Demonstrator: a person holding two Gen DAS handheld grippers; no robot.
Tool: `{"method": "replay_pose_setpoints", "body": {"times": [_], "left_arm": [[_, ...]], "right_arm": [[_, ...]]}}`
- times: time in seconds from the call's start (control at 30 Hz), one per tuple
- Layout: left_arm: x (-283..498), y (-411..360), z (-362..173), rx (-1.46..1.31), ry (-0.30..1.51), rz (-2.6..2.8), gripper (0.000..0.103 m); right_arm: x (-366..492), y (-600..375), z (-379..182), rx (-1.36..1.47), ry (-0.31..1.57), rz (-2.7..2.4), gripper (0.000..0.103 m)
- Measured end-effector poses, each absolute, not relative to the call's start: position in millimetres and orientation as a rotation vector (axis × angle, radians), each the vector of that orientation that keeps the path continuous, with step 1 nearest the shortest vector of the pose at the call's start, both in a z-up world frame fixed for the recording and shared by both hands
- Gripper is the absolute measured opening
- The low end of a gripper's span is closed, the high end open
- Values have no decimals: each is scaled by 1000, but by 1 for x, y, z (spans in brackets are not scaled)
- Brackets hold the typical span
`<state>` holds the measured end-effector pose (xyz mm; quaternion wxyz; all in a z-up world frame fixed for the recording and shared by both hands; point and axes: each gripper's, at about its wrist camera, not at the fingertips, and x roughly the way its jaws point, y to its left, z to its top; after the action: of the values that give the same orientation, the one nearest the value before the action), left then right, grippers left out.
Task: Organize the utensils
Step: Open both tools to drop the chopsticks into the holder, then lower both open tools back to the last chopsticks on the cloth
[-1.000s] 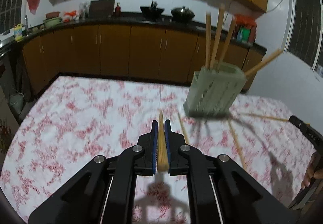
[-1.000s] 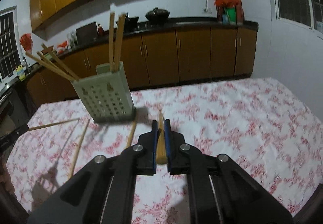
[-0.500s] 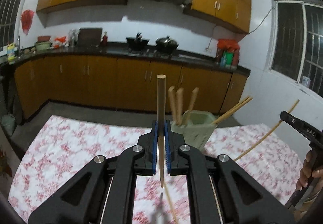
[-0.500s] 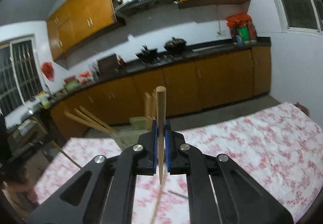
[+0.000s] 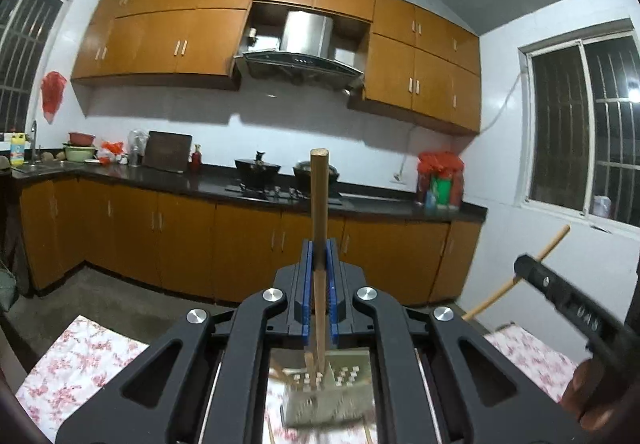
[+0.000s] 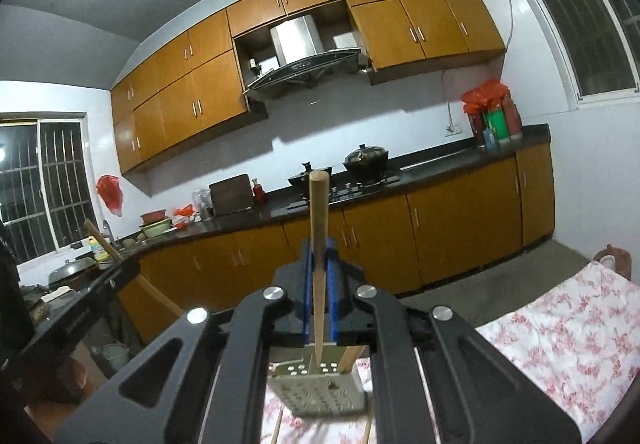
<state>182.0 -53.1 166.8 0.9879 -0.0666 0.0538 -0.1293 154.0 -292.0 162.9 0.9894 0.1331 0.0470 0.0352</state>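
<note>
My left gripper (image 5: pixel 319 248) is shut on a wooden chopstick (image 5: pixel 319 195) held upright, its lower tip over the pale green perforated utensil holder (image 5: pixel 332 400) seen below between the gripper arms. My right gripper (image 6: pixel 319 248) is shut on another chopstick (image 6: pixel 319 211), also upright, its tip at the holder's top (image 6: pixel 316 392). More chopsticks stand in the holder (image 6: pixel 352 358). The right gripper with its chopstick shows in the left wrist view (image 5: pixel 560 296); the left one shows in the right wrist view (image 6: pixel 80 308).
The table has a red-floral cloth (image 6: pixel 560 340). Loose chopsticks lie by the holder (image 6: pixel 276 428). Kitchen cabinets and a dark counter (image 5: pixel 240 191) with pots stand behind.
Both grippers rose and tilted up, swinging their chopsticks upright and moving over the holder, which now sits low between the arms.
</note>
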Motion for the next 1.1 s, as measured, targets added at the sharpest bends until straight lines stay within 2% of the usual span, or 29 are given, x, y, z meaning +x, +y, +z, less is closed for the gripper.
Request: {"method": "replay_pose_setpoints", "body": {"times": [0.33,0.5,0.6,0.67,0.7,0.9,1.1], "left_arm": [[223,-61,129,-154,231,-277,7],[221,-57,125,-167,252,-296,8],[217,-53,130,-169,239,-302,11],[213,-50,133,-176,226,-301,26],[210,-49,134,-180,217,-300,30],[183,-33,143,-203,185,-299,31],[146,-3,115,-185,232,-226,33]], "right_arm": [[203,-280,130,217,212,71,9],[198,-276,126,205,218,71,16],[190,-279,131,204,197,66,21],[182,-281,135,204,182,57,24],[177,-284,136,205,177,51,25],[148,-309,124,222,208,-34,32],[148,-336,56,249,446,-111,34]]}}
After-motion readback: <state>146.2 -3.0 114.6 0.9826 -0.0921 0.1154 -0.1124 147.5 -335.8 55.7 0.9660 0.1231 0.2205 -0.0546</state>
